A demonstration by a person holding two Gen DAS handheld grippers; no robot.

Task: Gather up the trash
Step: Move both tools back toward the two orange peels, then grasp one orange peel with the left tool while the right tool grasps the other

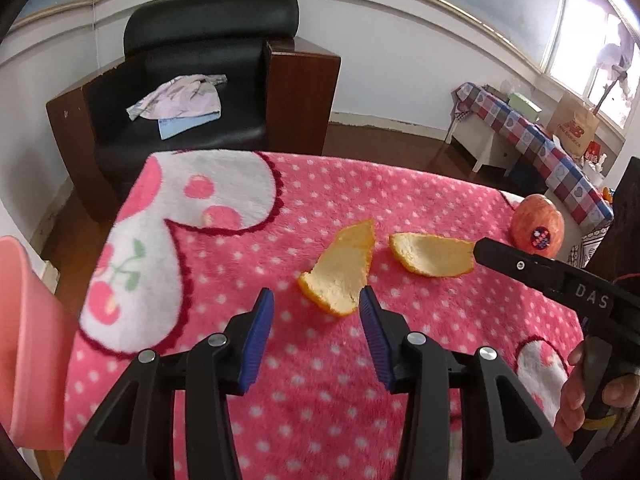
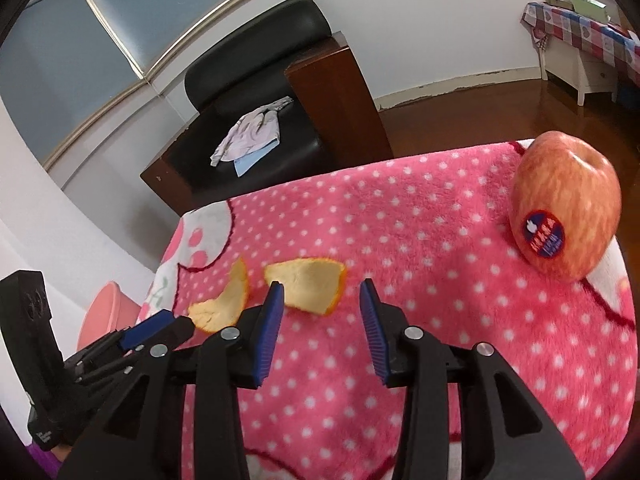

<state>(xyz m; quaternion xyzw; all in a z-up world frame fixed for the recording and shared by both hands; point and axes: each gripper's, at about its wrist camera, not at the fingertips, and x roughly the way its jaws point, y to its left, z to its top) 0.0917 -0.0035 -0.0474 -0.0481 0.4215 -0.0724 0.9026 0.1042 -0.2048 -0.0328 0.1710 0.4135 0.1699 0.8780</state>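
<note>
Orange peel is what we have to gather, and none of it looks collected yet; two pieces lie pith-up on the pink polka-dot blanket (image 1: pixel 320 380), near each other but apart; the left peel piece (image 1: pixel 340 268) sits just ahead of our left gripper (image 1: pixel 317 300), whose jaws stand wide with nothing between them; the right peel piece (image 2: pixel 308 282) lies just ahead of our right gripper (image 2: pixel 322 294), jaws parted and empty too; a stickered apple (image 2: pixel 568 208) rests near the blanket's far right corner, and we judge it no trash; a pink bin (image 1: pixel 28 340) waits off the left edge, likely where the peels go; both grasps and both drops remain.
</note>
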